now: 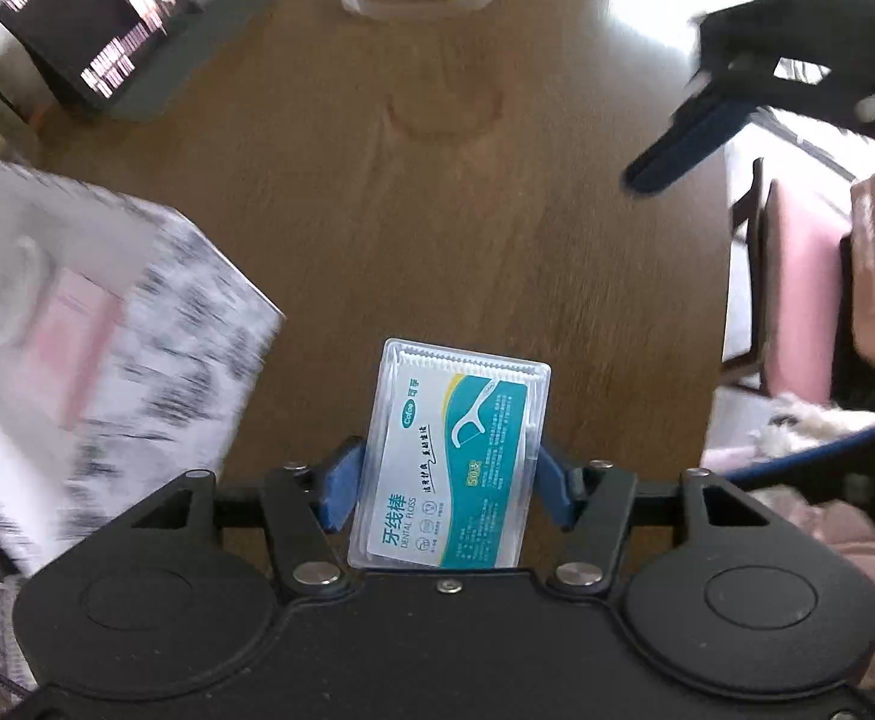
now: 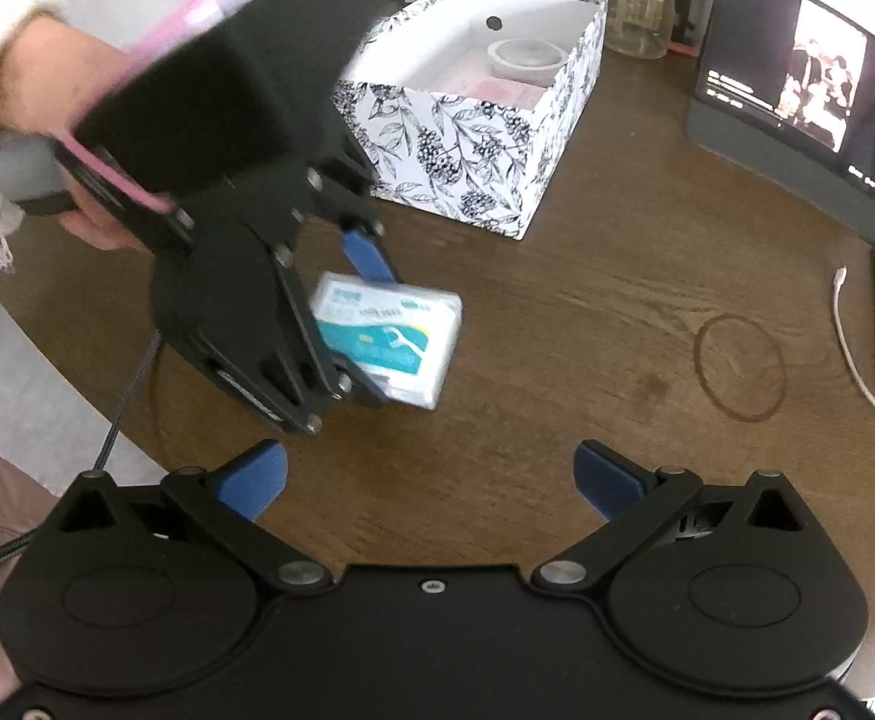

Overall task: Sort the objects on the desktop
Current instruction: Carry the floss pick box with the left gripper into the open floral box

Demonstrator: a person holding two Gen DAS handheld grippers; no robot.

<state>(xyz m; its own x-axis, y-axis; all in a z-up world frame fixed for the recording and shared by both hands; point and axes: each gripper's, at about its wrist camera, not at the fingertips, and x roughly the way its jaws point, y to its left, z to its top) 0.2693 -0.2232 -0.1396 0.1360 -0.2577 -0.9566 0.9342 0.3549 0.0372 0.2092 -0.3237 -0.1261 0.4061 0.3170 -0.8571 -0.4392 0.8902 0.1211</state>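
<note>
The left hand-held gripper has its two blue pads pressed against the long sides of a clear plastic dental floss pick box with a teal and white label, gripping it firmly. In the right wrist view this box sits above the brown wooden tabletop, tilted, though whether it touches the wood cannot be told. A person's hand in a fuzzy white sleeve holds the left hand-held gripper's handle.

The right hand-held gripper has its blue pads spread wide apart with nothing between them, near the tabletop's near edge.

Just beyond the floss box, toward the far side, stands an open white cardboard box printed with black leaves and berries; inside lie a round white container and something pink. To the right, a tablet with a lit screen leans upright, and a white cable lies on the tabletop near a faint ring stain.
</note>
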